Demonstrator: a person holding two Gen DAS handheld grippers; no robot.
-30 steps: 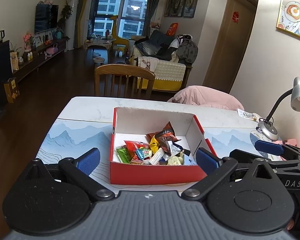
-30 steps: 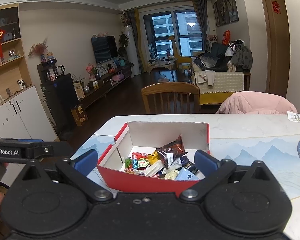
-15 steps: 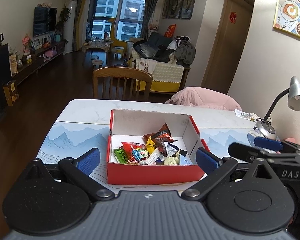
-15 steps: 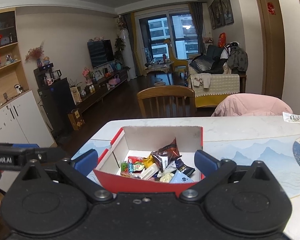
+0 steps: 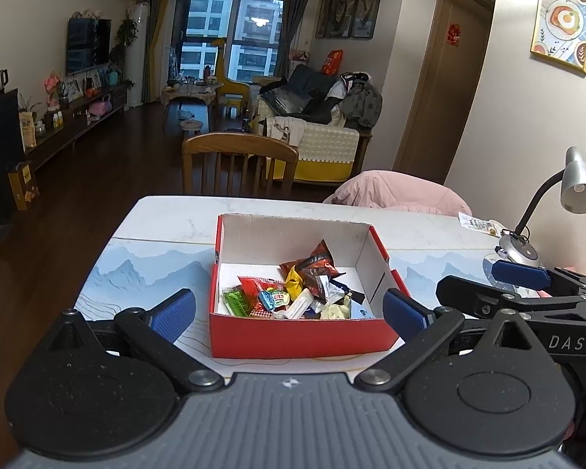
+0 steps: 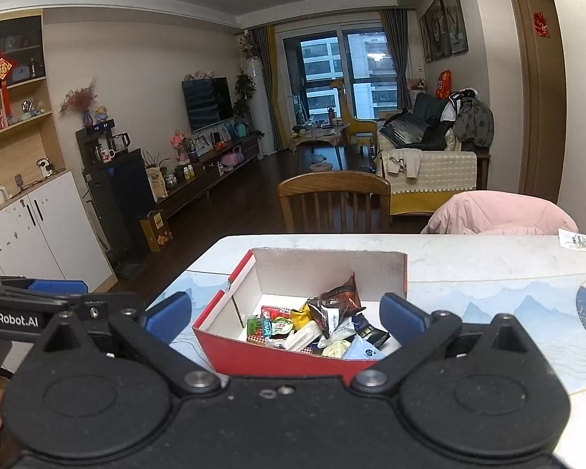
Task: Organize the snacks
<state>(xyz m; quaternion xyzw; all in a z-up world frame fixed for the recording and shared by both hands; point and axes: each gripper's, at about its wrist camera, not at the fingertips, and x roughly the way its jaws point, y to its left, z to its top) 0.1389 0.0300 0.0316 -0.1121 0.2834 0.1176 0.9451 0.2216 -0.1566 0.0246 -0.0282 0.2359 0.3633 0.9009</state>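
A red cardboard box point(image 5: 301, 338) with white inner walls sits on the table, and also shows in the right wrist view point(image 6: 277, 359). Several wrapped snacks point(image 5: 293, 289) lie piled inside it, among them a brown packet point(image 6: 334, 305), a green one and a red one. My left gripper point(image 5: 289, 314) is open and empty, held back from the box's near wall with its blue pads either side of it. My right gripper point(image 6: 287, 318) is open and empty, also short of the box. Each gripper shows at the edge of the other's view.
The table point(image 5: 168, 215) has a white marble top with a blue mountain-print mat point(image 5: 136, 269). A grey desk lamp point(image 5: 578, 187) stands at the right. A wooden chair point(image 5: 240, 164) and a pink jacket point(image 5: 398, 195) are behind the table. A paper packet point(image 6: 582, 240) lies at the far right.
Both grippers have drawn back and risen slightly from the box, which looks smaller and farther. Both stay open and empty. The snacks have not moved.
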